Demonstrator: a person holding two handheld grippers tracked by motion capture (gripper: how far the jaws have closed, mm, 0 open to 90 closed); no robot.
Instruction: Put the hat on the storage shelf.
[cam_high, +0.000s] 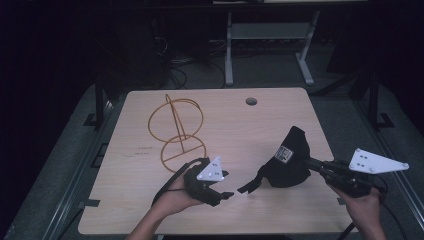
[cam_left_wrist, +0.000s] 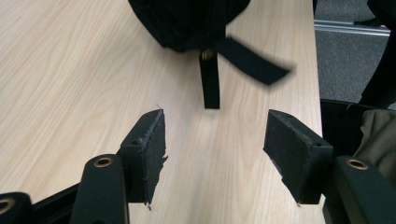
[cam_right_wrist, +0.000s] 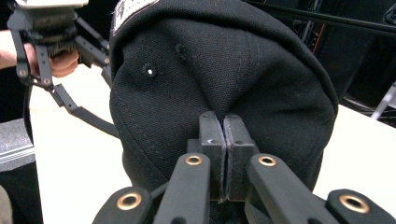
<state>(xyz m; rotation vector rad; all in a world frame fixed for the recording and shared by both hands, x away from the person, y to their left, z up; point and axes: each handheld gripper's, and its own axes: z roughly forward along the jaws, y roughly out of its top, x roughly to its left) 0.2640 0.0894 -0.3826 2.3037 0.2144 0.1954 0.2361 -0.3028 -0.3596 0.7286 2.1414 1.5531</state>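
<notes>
High view shows a black cap (cam_high: 287, 162) near the front right of the wooden table (cam_high: 225, 120), its crown lifted and tipped while its back straps (cam_high: 250, 185) trail down toward the tabletop. The right gripper (cam_high: 307, 164) comes in from the right and has the cap by its fabric. In the right gripper view the two jaws are pressed together with a fold of the crown pinched between them, which seems to be why the cap stands up rather than lying flat. Held that way, the loose strap end (cam_left_wrist: 250, 60) hangs free and faces the left gripper (cam_high: 231, 194), which sits just beside it at the front of the table. In the left gripper view its jaws stand wide apart with nothing between them, lined up on the hanging strap, probably ready to take it. Farther back on the left, well apart from the cap, an orange wire stand (cam_high: 177, 132) rests untouched; it may be where the cap is meant to go, though that is only a guess.
</notes>
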